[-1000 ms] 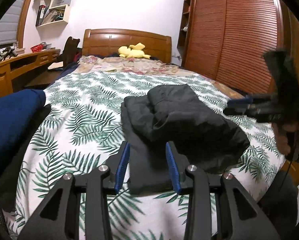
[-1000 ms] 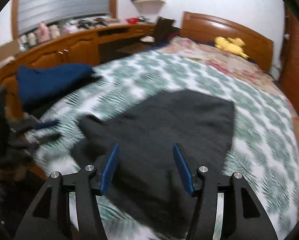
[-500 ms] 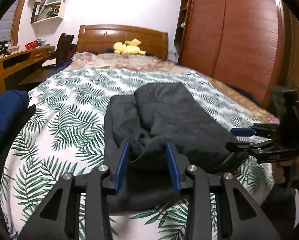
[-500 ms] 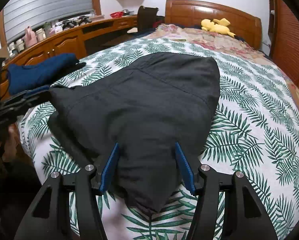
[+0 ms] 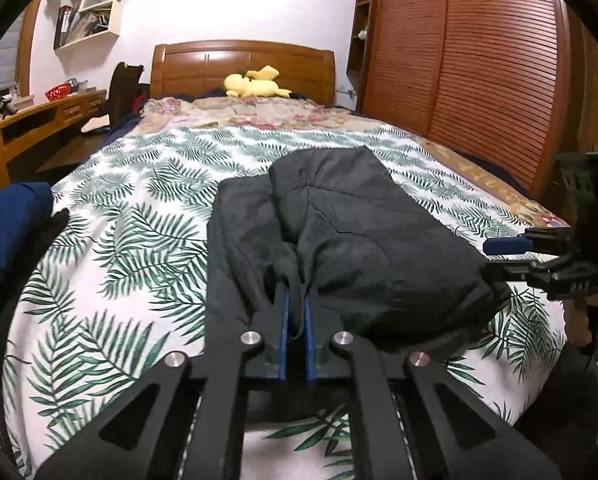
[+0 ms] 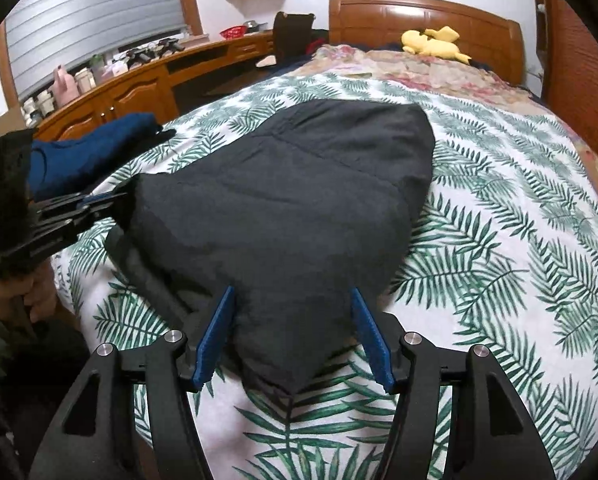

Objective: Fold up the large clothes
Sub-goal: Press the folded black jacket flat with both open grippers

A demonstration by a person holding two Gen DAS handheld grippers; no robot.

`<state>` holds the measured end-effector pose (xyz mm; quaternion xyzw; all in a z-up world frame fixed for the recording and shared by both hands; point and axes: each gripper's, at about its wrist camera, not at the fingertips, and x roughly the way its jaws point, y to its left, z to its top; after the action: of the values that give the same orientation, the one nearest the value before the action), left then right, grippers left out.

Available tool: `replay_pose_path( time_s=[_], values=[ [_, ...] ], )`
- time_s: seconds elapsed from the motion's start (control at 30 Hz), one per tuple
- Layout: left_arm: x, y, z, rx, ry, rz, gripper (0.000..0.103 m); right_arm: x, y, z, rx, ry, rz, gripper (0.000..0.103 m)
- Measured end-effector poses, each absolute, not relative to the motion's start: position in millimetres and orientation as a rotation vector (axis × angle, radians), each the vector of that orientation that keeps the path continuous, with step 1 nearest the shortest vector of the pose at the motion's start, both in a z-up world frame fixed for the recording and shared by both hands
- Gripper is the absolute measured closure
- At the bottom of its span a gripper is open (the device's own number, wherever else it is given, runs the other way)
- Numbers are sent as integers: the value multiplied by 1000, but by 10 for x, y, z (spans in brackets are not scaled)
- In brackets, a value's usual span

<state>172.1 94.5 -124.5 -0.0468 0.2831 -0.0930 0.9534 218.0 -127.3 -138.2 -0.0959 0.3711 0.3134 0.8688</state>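
Note:
A dark grey padded garment lies folded lengthwise on the leaf-print bedspread. My left gripper is shut on a bunched fold at its near edge, with cloth pinched between the blue pads. From the right wrist view the same garment fills the middle. My right gripper straddles its near corner and its jaws are opening around the cloth. The left gripper shows there at the garment's left edge. The right gripper shows at the garment's right edge in the left wrist view.
A folded blue garment lies at the bed's left edge. A yellow plush toy rests by the wooden headboard. A louvred wardrobe stands to the right, and a cluttered wooden desk to the left. A hand holds the left gripper.
My left gripper moved in to the garment's near edge, then shut on a fold of it. My right gripper came down over the near corner, its jaws slightly wider.

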Motion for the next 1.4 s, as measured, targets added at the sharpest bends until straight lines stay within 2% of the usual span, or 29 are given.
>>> replay_pose_path(
  time_s=[0.13,0.23,0.33,0.63,0.83,0.9,1.0,1.03,1.13,1.17,1.3,1.4],
  values=[
    [1573,1106,-1192,-112,542,-145,99,2169,-1224,-1258,-200,740,654,43],
    [1539,1283,-1233,-132,558,-108,99,2174,-1151,-1179,-192,719,682,63],
    [1531,1413,-1322,-136,591,-84,99,2161,-1003,-1140,-219,701,703,76],
    [1578,1409,-1448,-137,629,-82,98,2326,-717,-1550,-270,821,712,76],
    [1514,1383,-1304,-107,620,-47,94,2322,-758,-1583,-289,802,734,76],
    [1456,1374,-1202,-100,610,-37,94,2313,-770,-1553,-306,787,737,74],
    [1407,1397,-1033,-115,596,-32,92,2330,-807,-1441,-328,743,723,61],
    [1415,1395,-977,-118,593,-31,87,2357,-836,-1381,-329,706,710,56],
    [1543,1362,-869,-97,615,-18,83,2520,-859,-1329,-320,660,690,31],
    [1610,1334,-830,-83,626,-10,83,2584,-850,-1346,-319,668,695,28],
    [1836,1266,-756,-83,663,-13,82,2854,-778,-1558,-315,723,723,28],
    [2033,1217,-743,-90,691,-20,81,2925,-818,-1670,-271,703,745,19]
  ],
)
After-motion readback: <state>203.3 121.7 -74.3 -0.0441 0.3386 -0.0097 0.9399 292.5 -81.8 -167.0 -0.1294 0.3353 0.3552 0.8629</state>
